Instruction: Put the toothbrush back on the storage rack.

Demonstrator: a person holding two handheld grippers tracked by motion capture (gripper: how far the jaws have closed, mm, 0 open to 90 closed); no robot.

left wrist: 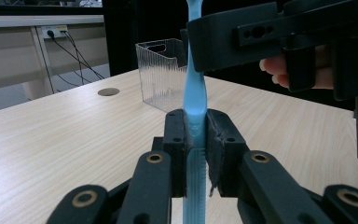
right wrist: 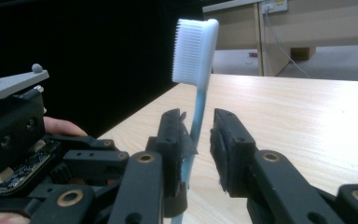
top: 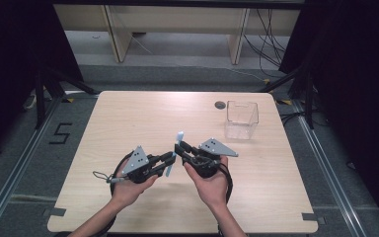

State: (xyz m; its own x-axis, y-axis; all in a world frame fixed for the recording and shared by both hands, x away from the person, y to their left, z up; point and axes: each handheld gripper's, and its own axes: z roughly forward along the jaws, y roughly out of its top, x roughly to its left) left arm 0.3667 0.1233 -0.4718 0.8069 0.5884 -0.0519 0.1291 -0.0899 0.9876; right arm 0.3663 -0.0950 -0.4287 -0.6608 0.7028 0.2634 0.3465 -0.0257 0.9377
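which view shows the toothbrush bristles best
The right gripper view: the white bristle head stands sharp and close above the fingers. The left gripper view shows the blue handle, its top cut off. The high view shows the toothbrush small between both grippers.

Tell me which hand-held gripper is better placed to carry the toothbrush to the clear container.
Probably the right hand-held gripper: it sits nearer the clear container, and its open jaws already flank the toothbrush neck. The left hand-held gripper is shut on the handle, farther away, and would have to release first.
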